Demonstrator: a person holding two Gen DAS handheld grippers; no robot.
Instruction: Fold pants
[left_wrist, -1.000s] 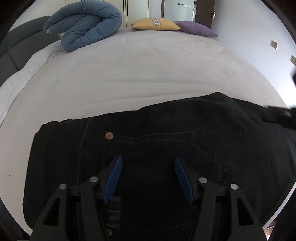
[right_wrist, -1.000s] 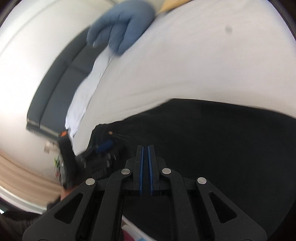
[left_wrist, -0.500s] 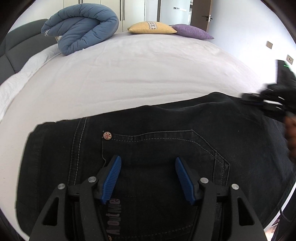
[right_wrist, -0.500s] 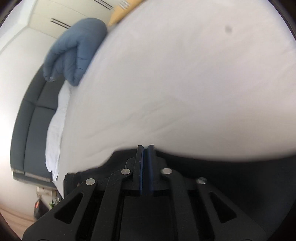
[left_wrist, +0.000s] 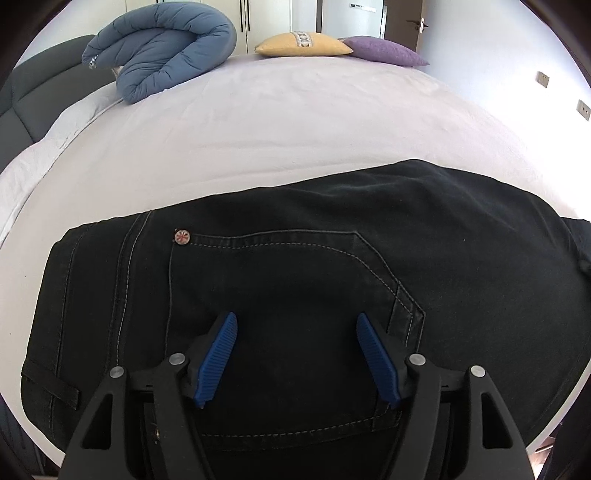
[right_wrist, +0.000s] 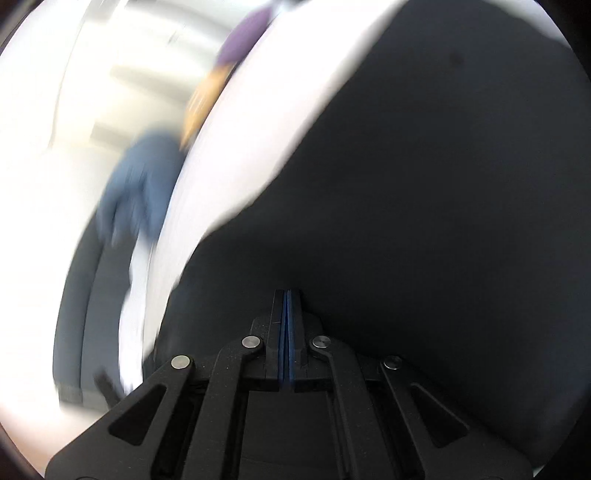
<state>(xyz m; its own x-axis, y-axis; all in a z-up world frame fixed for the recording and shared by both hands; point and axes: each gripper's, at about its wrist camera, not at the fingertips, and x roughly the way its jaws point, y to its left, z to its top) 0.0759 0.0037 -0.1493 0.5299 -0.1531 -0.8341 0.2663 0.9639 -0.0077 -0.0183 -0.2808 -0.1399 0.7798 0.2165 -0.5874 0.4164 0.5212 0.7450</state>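
My left gripper (left_wrist: 296, 325) hangs over the back pocket of the black denim pants (left_wrist: 332, 266), its ribbed blue fingers (left_wrist: 218, 356) well apart, opening wider and gripping nothing. The pants lie folded on the white bed (left_wrist: 295, 122). My right gripper (right_wrist: 287, 295) has its fingers pressed together against blurred black cloth; I cannot tell if it pinches any.

Both wrist views close above pants (left_wrist: 332, 258), bed (left_wrist: 295, 129) shared

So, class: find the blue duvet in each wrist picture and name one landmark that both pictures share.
Left wrist: the blue duvet lies rolled at top left, on the bed's far end.
Right wrist: blurred, at middle left, beside the white sheet.
Shared landmark: the purple cushion, near the top in both.
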